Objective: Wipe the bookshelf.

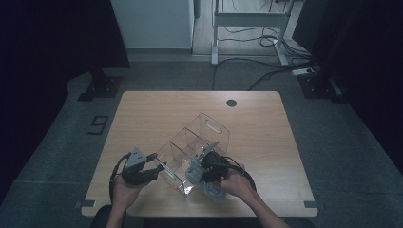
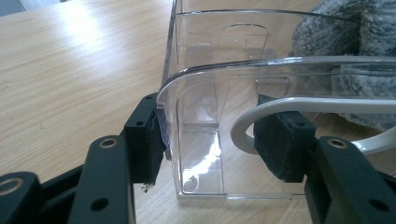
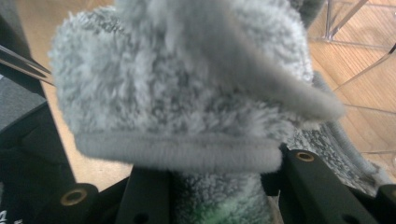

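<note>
Clamping the near end wall of a clear plastic divided organizer (image 2: 205, 107) w/ the left gripper (image 2: 210, 144) — one black pad outside the wall, other inside the end compartment, both pressed on it. Sits diagonally on the wooden table (image 1: 157, 109), near-centre toward the person's edge, handle cutout at the far end. Seen from the high view: organizer (image 1: 190, 147) w/ the left gripper (image 1: 142, 171) at its near-left corner and the right gripper (image 1: 202, 168) at its near-right side.

Holding a fuzzy grey sock (image 3: 187, 93) in the right gripper (image 3: 210, 186) — jaws closed on the bunched fabric, cuff folded over just above the pads. Same sock (image 2: 345, 51) showing through the clear walls in the left gripper view, beside the organizer's long side; whether touching it, can't tell. More grey fabric (image 1: 214, 190) lying on the table under the right hand.
</note>
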Available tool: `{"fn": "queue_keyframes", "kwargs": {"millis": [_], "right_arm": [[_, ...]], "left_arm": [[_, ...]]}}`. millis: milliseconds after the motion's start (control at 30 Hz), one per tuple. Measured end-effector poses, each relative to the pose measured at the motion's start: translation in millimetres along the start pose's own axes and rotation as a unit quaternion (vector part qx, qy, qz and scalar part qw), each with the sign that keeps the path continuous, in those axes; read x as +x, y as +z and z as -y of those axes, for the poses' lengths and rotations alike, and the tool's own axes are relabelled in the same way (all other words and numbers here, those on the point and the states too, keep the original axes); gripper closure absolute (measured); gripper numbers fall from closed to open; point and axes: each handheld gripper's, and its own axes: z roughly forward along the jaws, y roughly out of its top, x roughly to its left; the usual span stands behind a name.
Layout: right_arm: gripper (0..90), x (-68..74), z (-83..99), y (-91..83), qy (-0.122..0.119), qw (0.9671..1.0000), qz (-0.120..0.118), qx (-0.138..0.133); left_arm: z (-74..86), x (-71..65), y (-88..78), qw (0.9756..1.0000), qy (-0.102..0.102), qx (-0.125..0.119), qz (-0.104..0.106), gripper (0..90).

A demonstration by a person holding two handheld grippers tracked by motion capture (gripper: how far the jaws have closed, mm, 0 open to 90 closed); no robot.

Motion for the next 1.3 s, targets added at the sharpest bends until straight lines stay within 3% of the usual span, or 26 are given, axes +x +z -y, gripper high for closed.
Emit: {"fn": "queue_keyframes", "kwargs": {"millis": [600, 733, 1033, 1300], "right_arm": [[64.8, -14.1, 14.5, 34.1, 0.015, 0.9994, 0.025, 0.017], [64.9, -17.3, 21.0, 42.5, 0.026, 0.9993, 0.021, 0.016], [64.8, -15.7, 23.5, 37.7, 0.017, 0.9995, 0.019, 0.017], [64.8, -13.6, 28.0, 13.8, 0.014, 0.9998, 0.010, 0.005]], "left_arm": [[-3.7, 4.6, 9.2, 0.9999, -0.013, -0.007, -0.004, 44.5], [-3.6, 5.4, 10.3, 0.9998, -0.015, -0.009, -0.003, 44.4], [-3.2, 6.9, 10.3, 0.9998, -0.016, -0.010, 0.002, 43.4], [-3.9, 7.4, 6.2, 0.9998, -0.012, -0.006, 0.015, 29.1]]}}
